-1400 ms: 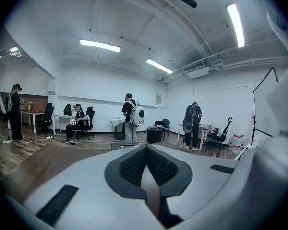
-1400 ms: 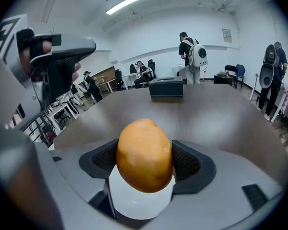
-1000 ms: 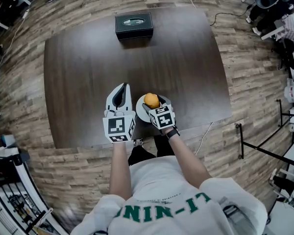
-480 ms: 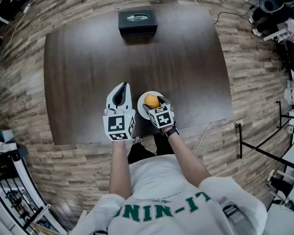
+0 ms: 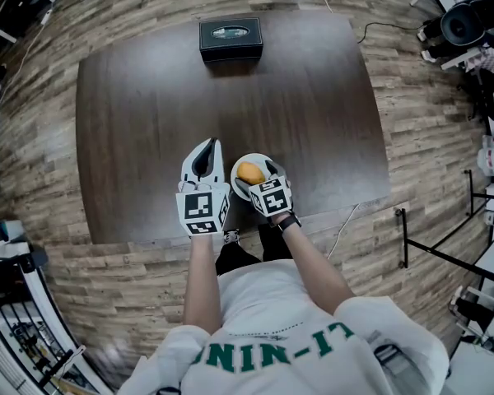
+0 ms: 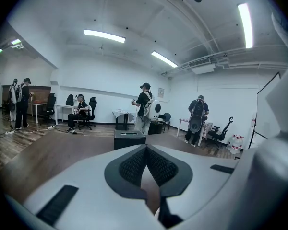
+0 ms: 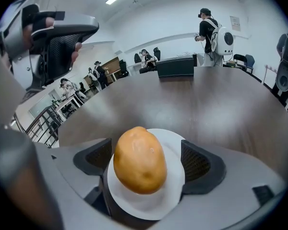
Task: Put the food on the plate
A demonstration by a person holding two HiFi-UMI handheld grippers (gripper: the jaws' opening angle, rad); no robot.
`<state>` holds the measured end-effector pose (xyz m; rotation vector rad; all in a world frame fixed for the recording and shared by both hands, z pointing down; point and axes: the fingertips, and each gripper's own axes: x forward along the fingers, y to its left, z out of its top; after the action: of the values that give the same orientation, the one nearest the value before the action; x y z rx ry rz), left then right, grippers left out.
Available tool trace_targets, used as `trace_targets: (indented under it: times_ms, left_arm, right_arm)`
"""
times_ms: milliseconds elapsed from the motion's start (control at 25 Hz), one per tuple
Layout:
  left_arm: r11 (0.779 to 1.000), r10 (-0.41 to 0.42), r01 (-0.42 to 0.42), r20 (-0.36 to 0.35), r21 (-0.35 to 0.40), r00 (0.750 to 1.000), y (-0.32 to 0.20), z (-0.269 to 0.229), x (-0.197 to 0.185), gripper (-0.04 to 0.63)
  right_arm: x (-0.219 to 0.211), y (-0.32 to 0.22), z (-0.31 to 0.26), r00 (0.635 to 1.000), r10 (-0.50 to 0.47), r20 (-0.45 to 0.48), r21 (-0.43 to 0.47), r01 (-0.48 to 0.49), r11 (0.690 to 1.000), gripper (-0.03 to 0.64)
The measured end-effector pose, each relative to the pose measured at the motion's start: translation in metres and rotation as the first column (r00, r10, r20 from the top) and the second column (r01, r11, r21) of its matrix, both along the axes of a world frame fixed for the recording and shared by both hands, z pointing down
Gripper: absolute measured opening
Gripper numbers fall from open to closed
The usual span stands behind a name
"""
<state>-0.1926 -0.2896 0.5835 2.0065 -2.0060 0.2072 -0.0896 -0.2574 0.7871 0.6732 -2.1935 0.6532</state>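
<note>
At the near edge of the table [image 5: 148,138], a white plate [image 7: 175,159] carries the potato [image 7: 139,159], which lies between the jaws of the right gripper [image 7: 148,162]. They have just been opening and the pads stand clear, so I'd judge it released where the task wants it. The left gripper [image 5: 206,146] hangs just beside, jaws together on nothing, seemingly idle. Only the right gripper view shows those gaps; only the head view places the plate on the table.
</note>
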Motion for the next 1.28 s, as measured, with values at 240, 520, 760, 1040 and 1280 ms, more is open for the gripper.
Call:
trace_targets:
  times_ms: [240,520,760,1040,1280]
  left_arm:
    - [1.0,0.007,-0.007,0.011,0.0,1.0,0.001,-0.003,0.006,0.011]
    - [1.0,0.011,-0.011,0.014,0.018,1.0,0.0,-0.018,0.013,0.011]
    - [0.999,0.0,0.0,0.006,0.04,1.0,-0.004,-0.033,0.013,0.011]
    - [0.998,-0.003,0.001,0.029,0.066,1.0,-0.009,-0.057,0.014,0.012]
    - [0.997,-0.007,0.003,0.059,0.074,0.998,-0.015,-0.073,0.014,0.012]
  right_arm:
    - [-0.001,-0.003,-0.016,0.999,-0.006,0.034,0.017,0.005,1.0,0.465]
    - [0.007,-0.016,-0.043,0.997,0.026,0.072,0.053,-0.03,0.998,0.465]
    - [0.019,-0.041,-0.078,0.988,0.084,0.132,0.103,-0.098,0.99,0.423]
    - [0.032,-0.071,-0.137,0.964,0.134,0.229,0.188,-0.178,0.966,0.34]
    - [0.038,-0.092,-0.186,0.945,0.141,0.294,0.261,-0.222,0.939,0.286]
